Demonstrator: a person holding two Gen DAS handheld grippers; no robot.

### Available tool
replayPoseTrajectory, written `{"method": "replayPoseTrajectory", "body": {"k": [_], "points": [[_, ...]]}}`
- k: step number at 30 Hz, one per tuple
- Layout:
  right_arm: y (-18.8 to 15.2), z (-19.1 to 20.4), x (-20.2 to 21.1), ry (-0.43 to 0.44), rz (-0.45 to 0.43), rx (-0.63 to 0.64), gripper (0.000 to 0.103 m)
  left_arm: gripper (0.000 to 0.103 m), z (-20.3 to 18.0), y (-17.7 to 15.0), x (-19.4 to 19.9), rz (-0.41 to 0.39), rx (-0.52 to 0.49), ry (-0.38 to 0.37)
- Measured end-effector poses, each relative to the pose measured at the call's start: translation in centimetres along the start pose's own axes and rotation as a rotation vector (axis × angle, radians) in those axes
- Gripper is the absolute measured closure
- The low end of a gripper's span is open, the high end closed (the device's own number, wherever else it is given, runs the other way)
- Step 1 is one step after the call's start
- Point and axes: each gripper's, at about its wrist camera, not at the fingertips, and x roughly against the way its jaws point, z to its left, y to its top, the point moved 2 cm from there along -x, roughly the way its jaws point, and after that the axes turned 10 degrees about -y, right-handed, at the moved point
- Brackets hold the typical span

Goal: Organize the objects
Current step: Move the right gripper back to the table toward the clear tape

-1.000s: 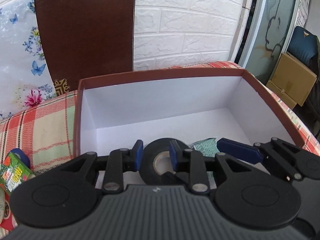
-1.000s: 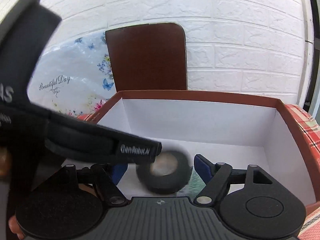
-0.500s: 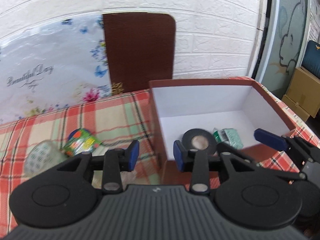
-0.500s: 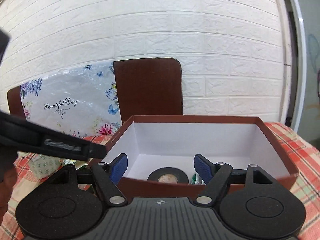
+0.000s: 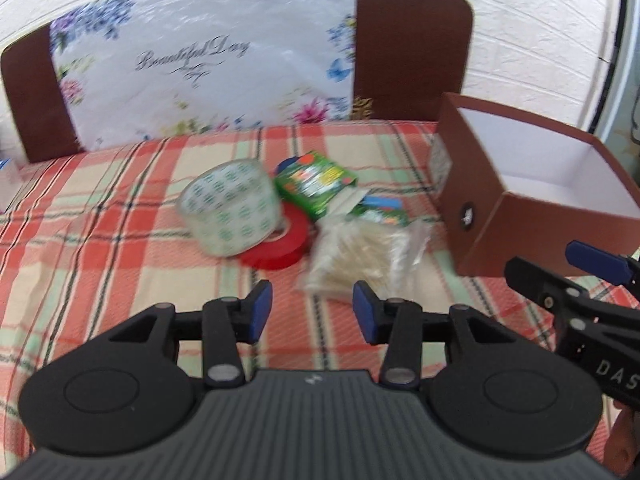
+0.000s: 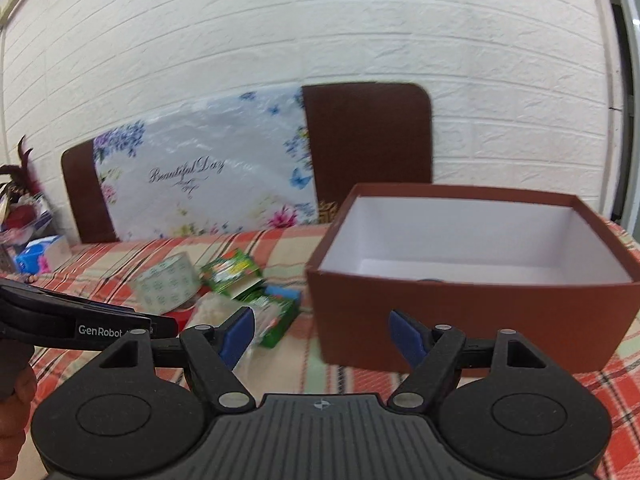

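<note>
- White brick wall behind; a plaid cloth covers the surface (image 5: 120,216).
- Left tool (image 5: 312,312): fingers apart, holding nothing, hovering just short of a bag of sticks (image 5: 360,252).
- Clear tape roll (image 5: 232,204) leans on a red tape roll (image 5: 284,244), beside a green packet (image 5: 316,180).
- Brown box (image 6: 460,312), open-topped, stands right of the pile.
- Right tool (image 6: 320,336): fingers wide apart, empty, near the box's front wall.

- The brown box (image 6: 460,332) stands open on top, its inside mostly free
- Bare plaid cloth (image 5: 100,264) lies left of the pile
- Clear tape roll (image 5: 230,208), red tape (image 5: 280,246), green packet (image 5: 316,186) and plastic bag (image 5: 360,256) crowd together beside the box
</note>
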Motion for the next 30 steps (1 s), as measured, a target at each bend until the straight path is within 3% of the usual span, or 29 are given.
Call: {"method": "replayPoseTrajectory", "body": {"k": [22,30], "points": [[-1.5,8.7,-1.8,0.094,0.098,0.179,0.029,0.046,9.2,-2.9,-0.4,0.017,0.130,0.110],[-1.4,12.2,-3.5,0.144,0.101,0.253,0.029,0.038,13.8,-3.6,-0.7,-0.027,0.183,0.183]]}}
